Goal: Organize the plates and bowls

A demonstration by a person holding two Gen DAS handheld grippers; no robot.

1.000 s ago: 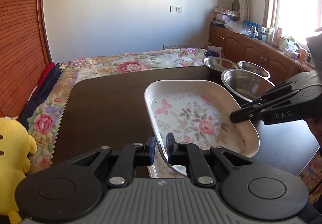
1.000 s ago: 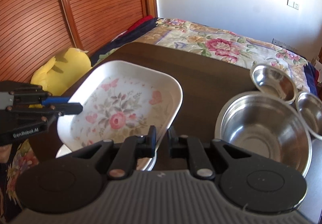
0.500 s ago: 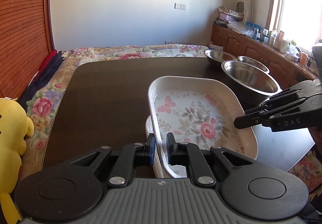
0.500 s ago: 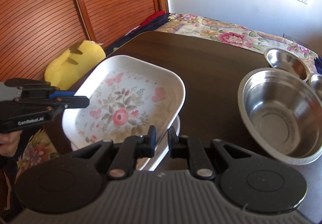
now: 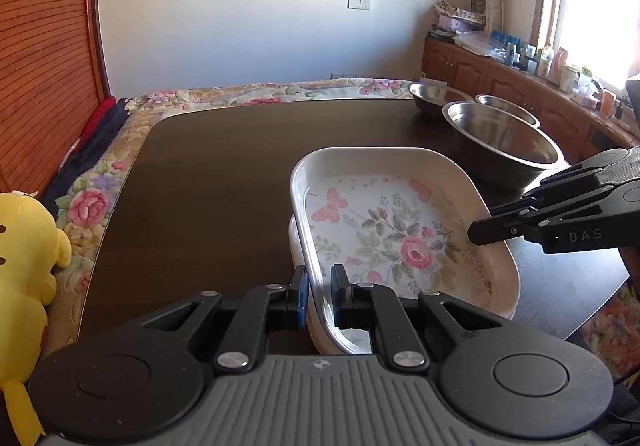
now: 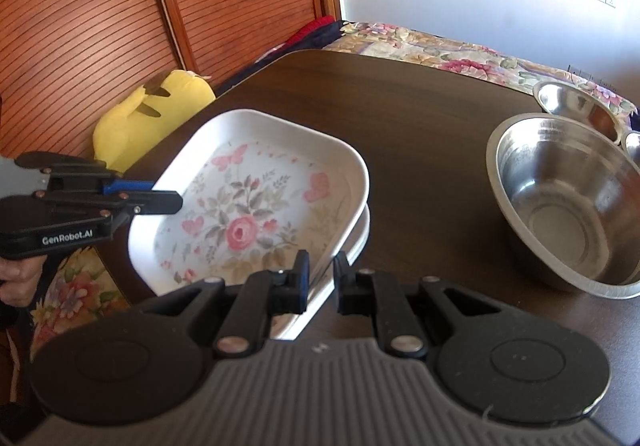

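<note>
My left gripper (image 5: 319,296) is clamped on the near-left rim of the floral plate (image 5: 400,242), and my right gripper (image 6: 321,278) pinches its opposite rim, so I hold the plate between both, just above a second white plate (image 6: 358,242) lying beneath it at the near edge of the dark table (image 5: 216,185). To the right stands a large steel bowl (image 6: 568,205), with two smaller steel bowls (image 5: 436,97) beyond it at the table's far right.
</note>
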